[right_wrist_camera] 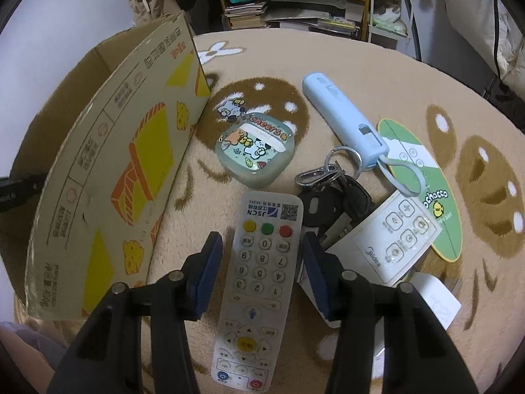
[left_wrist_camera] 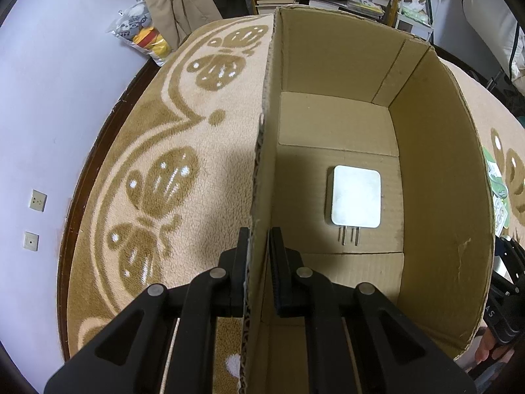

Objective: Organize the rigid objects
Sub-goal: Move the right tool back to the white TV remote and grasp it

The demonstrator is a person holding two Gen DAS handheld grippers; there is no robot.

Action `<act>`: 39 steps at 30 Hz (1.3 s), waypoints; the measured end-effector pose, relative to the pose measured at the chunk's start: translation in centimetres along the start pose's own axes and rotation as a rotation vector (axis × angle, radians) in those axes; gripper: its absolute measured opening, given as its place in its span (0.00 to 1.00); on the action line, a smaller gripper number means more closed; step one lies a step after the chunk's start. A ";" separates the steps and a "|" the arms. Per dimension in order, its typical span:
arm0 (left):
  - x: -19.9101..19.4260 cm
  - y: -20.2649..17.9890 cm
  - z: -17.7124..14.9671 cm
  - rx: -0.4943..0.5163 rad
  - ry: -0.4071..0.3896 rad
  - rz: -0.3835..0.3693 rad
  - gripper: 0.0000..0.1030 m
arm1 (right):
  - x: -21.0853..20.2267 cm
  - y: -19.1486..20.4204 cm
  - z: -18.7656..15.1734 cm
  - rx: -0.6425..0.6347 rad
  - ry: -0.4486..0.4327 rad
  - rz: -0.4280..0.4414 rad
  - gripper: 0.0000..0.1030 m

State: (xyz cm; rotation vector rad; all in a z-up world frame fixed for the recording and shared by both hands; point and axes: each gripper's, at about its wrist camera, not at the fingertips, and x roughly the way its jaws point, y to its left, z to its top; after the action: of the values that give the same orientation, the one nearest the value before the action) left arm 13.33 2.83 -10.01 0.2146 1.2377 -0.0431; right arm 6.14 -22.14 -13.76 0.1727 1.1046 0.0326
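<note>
Over on the left, the left gripper [left_wrist_camera: 259,256] is clamped narrow on the near left wall of the cardboard box [left_wrist_camera: 436,151], one finger outside, one inside, steadying it on the patterned blanket [left_wrist_camera: 137,138]. Inside on the box floor lies a white charger [left_wrist_camera: 356,197], prongs pointing near, the only thing in there.

Moving right, the box's printed outer wall stands just left of the loose pile. The right gripper [right_wrist_camera: 261,262] hangs wide open, its blue pads [right_wrist_camera: 210,266] straddling the white TV remote [right_wrist_camera: 259,282], a gap showing on either side. Beyond it sits the cartoon earbud case [right_wrist_camera: 254,149]; to the right, a bunch of keys [right_wrist_camera: 331,197], a smaller white remote [right_wrist_camera: 390,239], a pale blue stick device [right_wrist_camera: 341,118] and a green oval card [right_wrist_camera: 423,190].

This looks like the pick for the TV remote. Next up, I'd say: settle lower, squeeze across its narrow width, lift level, carry left over the wall, and mind the keys crowding the right finger.
</note>
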 end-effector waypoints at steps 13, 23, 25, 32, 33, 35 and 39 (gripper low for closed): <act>0.0 0.0 0.0 -0.004 0.001 -0.006 0.10 | 0.7 -1.3 -0.2 0.079 0.082 0.034 0.54; -0.1 0.1 0.0 -0.005 0.000 -0.008 0.10 | 1.0 -1.4 -0.3 0.093 0.087 0.025 0.53; -0.1 0.1 0.0 -0.004 0.000 -0.008 0.10 | 1.1 -1.1 -0.4 0.091 0.093 0.029 0.53; -0.1 0.2 0.0 -0.002 -0.002 -0.009 0.10 | 1.0 0.6 -1.2 0.074 0.069 -0.042 0.46; -0.1 0.2 0.0 -0.002 -0.002 -0.010 0.10 | 1.1 0.6 -1.2 0.082 0.069 -0.041 0.45; -0.1 0.2 0.0 -0.002 -0.002 -0.009 0.10 | 1.0 0.6 -1.4 0.089 0.067 -0.037 0.44; -0.1 0.2 -0.1 -0.002 -0.002 -0.009 0.10 | 0.6 0.5 -1.5 0.098 0.038 -0.042 0.43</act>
State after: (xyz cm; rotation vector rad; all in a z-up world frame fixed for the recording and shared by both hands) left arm 13.28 3.06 -9.90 0.2076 1.2366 -0.0498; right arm 5.10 -21.35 -14.88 0.2375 1.1480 -0.0564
